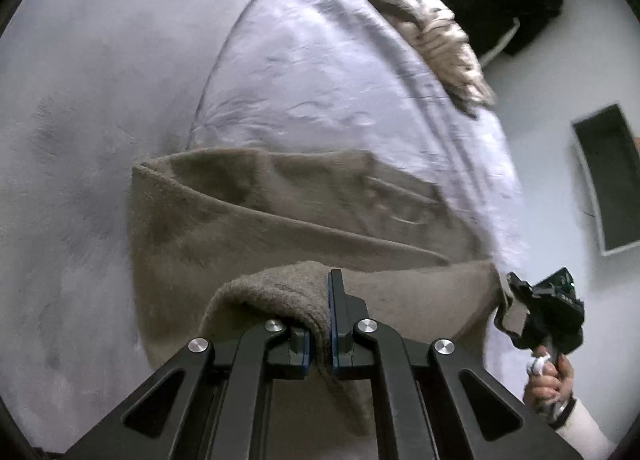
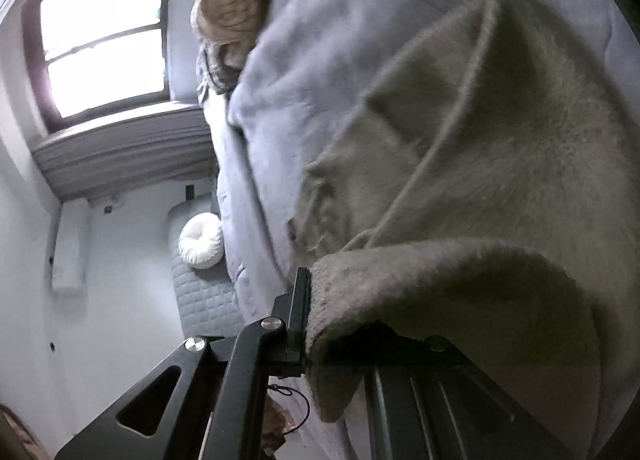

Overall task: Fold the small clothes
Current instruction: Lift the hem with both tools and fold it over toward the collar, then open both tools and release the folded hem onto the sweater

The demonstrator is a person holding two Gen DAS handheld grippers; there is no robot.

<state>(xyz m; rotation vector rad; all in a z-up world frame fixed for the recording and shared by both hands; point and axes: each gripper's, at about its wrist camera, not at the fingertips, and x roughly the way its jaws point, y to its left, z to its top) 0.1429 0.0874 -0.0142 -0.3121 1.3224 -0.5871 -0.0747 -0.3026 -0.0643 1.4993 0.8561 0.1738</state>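
A brown fleece garment [image 1: 280,216] lies spread over a pale lilac bed cover [image 1: 312,72]. My left gripper [image 1: 320,324] is shut on a near fold of it, and the fabric drapes over the left finger. In the left wrist view my right gripper [image 1: 516,312], held by a hand [image 1: 552,376], pinches the garment's right corner. In the right wrist view the right gripper [image 2: 310,324] is shut on the brown garment [image 2: 480,164]. The cloth covers its right finger; only the left finger [image 2: 298,300] shows.
A tan knitted throw [image 1: 432,20] lies at the far side of the bed. Dark clothes [image 1: 508,8] lie on the pale floor beyond it. In the right wrist view there are a window [image 2: 104,36], a round white cushion [image 2: 202,240] on a quilted pad, and white walls.
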